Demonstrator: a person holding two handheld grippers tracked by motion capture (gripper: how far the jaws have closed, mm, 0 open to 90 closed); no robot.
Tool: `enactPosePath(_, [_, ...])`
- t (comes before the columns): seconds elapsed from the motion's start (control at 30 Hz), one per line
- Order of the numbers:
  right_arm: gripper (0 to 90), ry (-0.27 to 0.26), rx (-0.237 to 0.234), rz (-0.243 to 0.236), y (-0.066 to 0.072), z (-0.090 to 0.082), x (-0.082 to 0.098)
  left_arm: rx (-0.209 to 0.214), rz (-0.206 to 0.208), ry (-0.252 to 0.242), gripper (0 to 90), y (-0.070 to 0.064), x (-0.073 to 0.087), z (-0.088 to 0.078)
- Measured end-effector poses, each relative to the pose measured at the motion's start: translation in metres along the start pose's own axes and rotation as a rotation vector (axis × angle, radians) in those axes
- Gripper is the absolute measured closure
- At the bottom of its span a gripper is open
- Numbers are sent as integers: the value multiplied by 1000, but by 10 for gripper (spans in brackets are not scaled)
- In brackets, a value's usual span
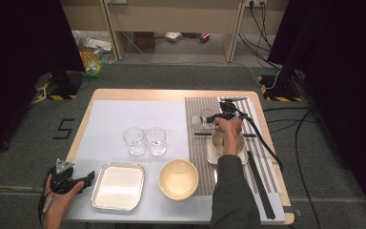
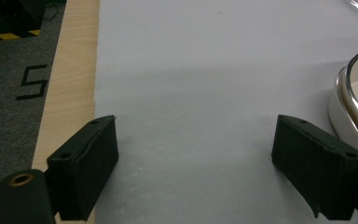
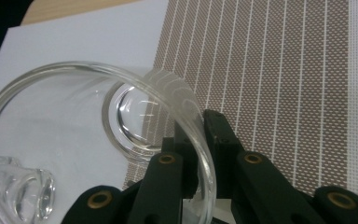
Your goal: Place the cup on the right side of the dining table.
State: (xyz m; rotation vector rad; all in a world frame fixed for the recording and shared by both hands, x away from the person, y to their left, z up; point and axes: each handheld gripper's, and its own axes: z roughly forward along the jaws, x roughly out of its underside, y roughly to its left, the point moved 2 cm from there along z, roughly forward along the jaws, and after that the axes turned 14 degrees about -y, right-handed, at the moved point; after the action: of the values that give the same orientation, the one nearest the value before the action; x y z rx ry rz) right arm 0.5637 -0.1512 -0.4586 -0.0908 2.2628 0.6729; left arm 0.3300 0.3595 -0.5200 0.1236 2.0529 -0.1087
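My right gripper (image 1: 213, 119) is at the far part of the striped placemat (image 1: 200, 157). It is shut on the rim of a clear glass (image 1: 201, 119). In the right gripper view the black jaws (image 3: 198, 135) pinch the glass wall (image 3: 98, 88) from inside and outside, and I look down into the glass at its base. Two more clear glasses (image 1: 136, 140) (image 1: 156, 140) stand side by side on the white mat (image 1: 138, 114). My left gripper (image 1: 83, 180) rests at the near left of the table, open, with only bare mat between its jaws (image 2: 196, 154).
A metal tray (image 1: 119, 186) lies just right of the left gripper, its rim (image 2: 354, 88) beside the right jaw. A yellow bowl (image 1: 178, 179) sits at the front. A cream bowl (image 1: 226, 145) is under the right forearm. Black chopsticks (image 1: 259, 183) lie along the right edge.
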Motion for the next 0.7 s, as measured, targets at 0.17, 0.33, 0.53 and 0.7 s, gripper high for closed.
enactPosePath(0.17, [840, 16, 26, -11, 0, 2, 3, -1, 1, 0, 138, 0, 0, 0])
enactPosePath(0.33, [834, 7, 27, -12, 2, 1, 2, 0, 1, 2, 137, 0, 0, 0])
enactPosePath(0.53, [820, 9, 31, -21, 5, 0, 1, 0, 2, 2, 137, 0, 0, 0])
enactPosePath(0.7, [798, 14, 28, -16, 7, -2, 1, -1, 3, 0, 138, 0, 0, 0])
